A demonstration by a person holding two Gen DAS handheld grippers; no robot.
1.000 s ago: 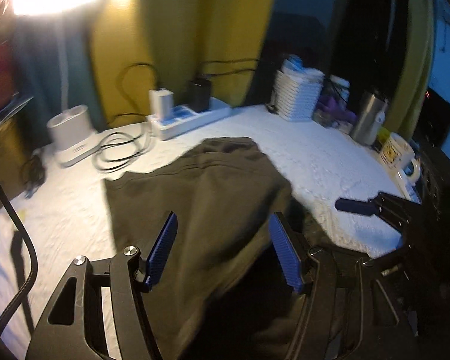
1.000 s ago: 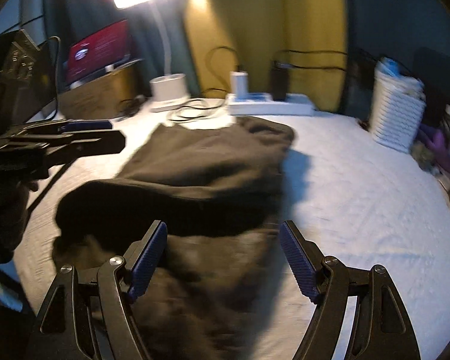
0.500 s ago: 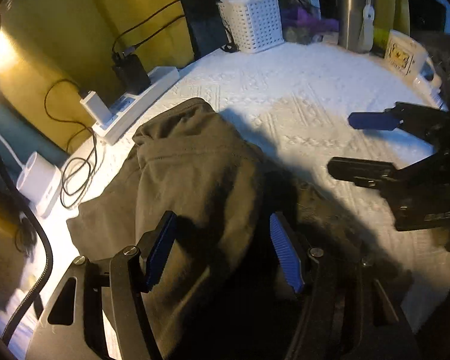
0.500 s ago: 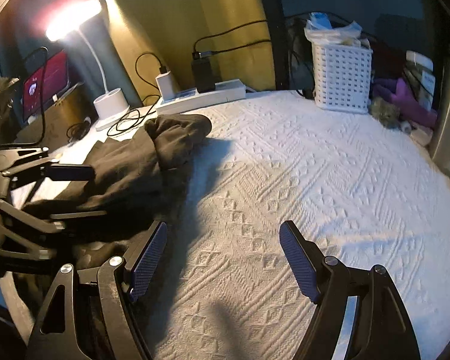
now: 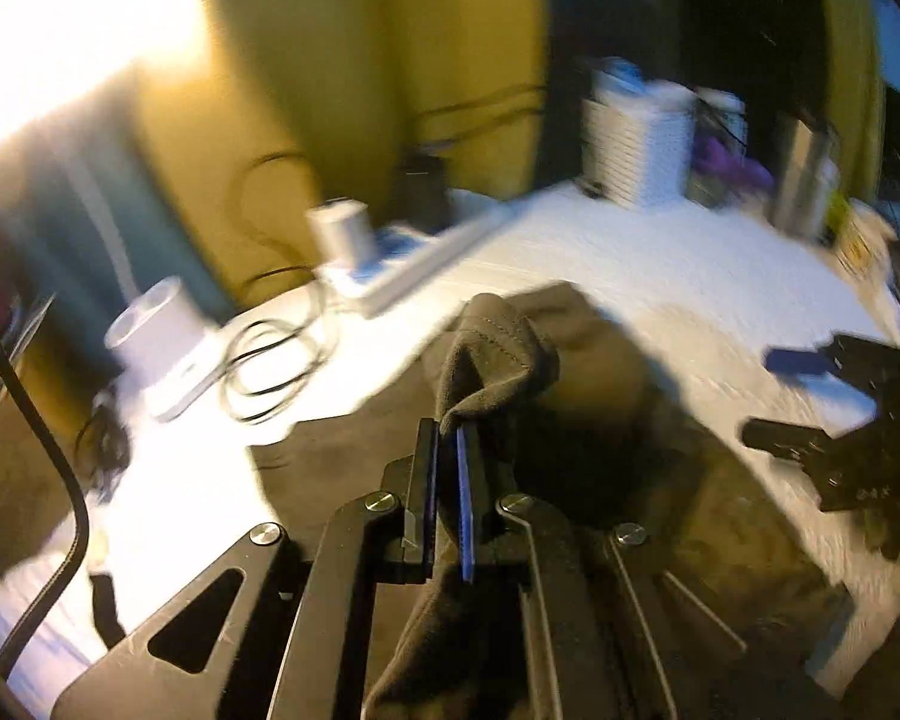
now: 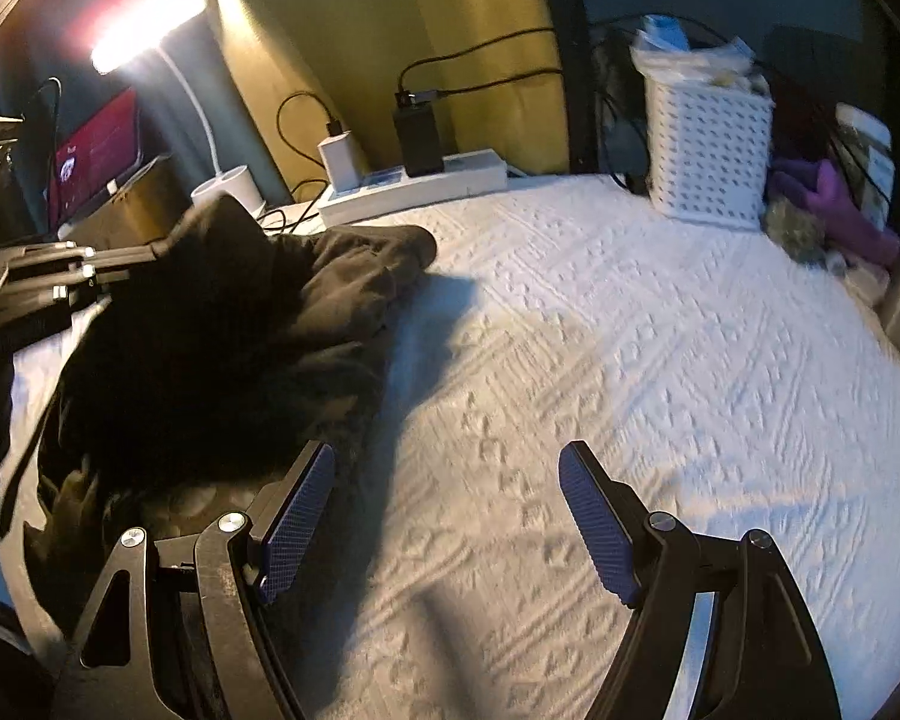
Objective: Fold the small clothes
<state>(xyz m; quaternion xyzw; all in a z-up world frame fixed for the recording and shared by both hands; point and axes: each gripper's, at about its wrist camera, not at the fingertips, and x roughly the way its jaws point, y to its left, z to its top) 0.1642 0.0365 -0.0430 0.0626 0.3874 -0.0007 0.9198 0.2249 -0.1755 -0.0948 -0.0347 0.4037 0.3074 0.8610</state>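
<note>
1. I judge the fold barely begun: the dark garment (image 5: 570, 372) is bunched in a loose heap, with no flat layers or squared edges yet, so nearly all the work is left.

2. My left gripper (image 5: 448, 480) has just been closing, and its fingers now pinch a fold of the garment between the blue pads. In the left wrist view a stitched hem stands up in a peak just above the fingertips, and cloth hangs down between the fingers toward the camera.

3. My right gripper (image 6: 447, 516) stands wide apart with nothing between its fingers. It hovers over the bare white textured cover (image 6: 630, 330), just beside the garment's edge; its left finger is next to the cloth, but I cannot tell if it touches.

4. The garment lies on the white cover, in front of the white power strip (image 6: 414, 186) and well apart from the white basket (image 6: 711, 150), which sits further along the same back edge as the strip.

5. The cloth looks soft, thick and dark brown-olive, fleece-like, rumpled and partly doubled over itself. The part lifted by the left gripper is in shadow, so I cannot tell what kind of garment it is.

6. What remains, by my reading: spread it flat, find the edges, then fold.
</note>
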